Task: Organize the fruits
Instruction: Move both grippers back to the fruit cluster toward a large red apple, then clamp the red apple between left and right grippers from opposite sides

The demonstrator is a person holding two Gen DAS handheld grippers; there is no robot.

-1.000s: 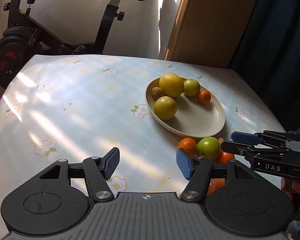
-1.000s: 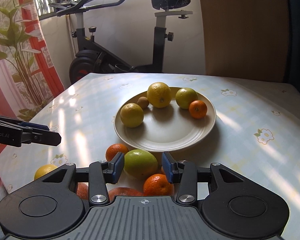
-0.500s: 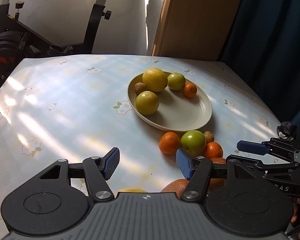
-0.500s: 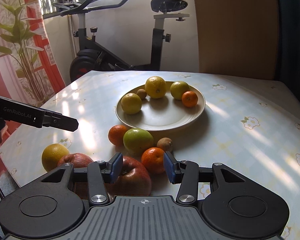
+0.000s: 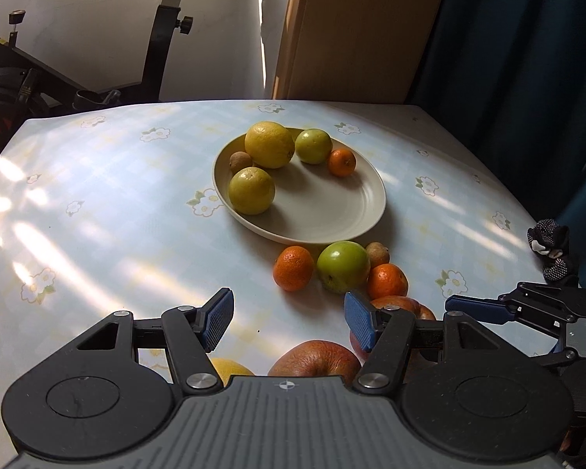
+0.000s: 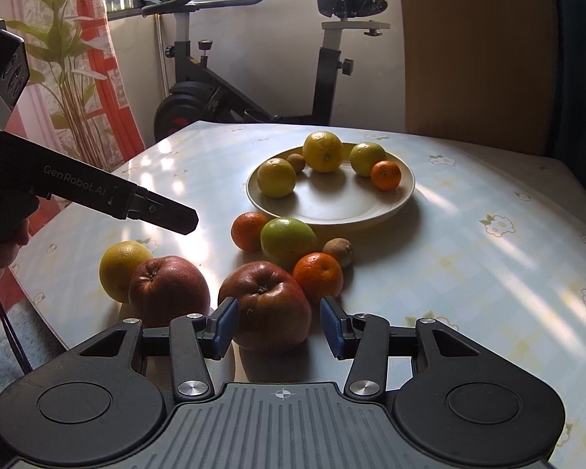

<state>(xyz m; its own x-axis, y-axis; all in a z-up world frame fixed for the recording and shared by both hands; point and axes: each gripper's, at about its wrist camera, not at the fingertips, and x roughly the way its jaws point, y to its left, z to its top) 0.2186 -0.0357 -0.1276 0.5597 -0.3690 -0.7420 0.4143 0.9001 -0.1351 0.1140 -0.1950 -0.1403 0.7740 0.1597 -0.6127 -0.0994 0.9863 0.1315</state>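
A cream plate (image 5: 332,211) holds two yellow citrus, a green fruit, a small orange and a kiwi. Loose fruit lies in front of it: two oranges, a green apple (image 5: 343,261), a kiwi, two red apples and a yellow citrus (image 6: 121,267). My right gripper (image 6: 279,326) is open, low over the table. The nearer red apple (image 6: 267,305) sits between its blue pads (image 6: 332,328), with a gap on the right side. My left gripper (image 5: 289,320) is open and holds nothing. It hovers over bare cloth, with the other red apple (image 5: 316,357) just below it.
The table (image 5: 97,203) has a pale floral cloth. An exercise bike (image 6: 222,90) and a plant (image 6: 70,62) stand beyond the far edge, a wooden panel and a dark curtain at the right. A dark speckled cloth (image 5: 551,246) lies at the table's right edge.
Both grippers have drawn back toward the near edge, so the red apples and the yellow citrus have come into view. The right gripper's pads now frame a red apple, not the green one.
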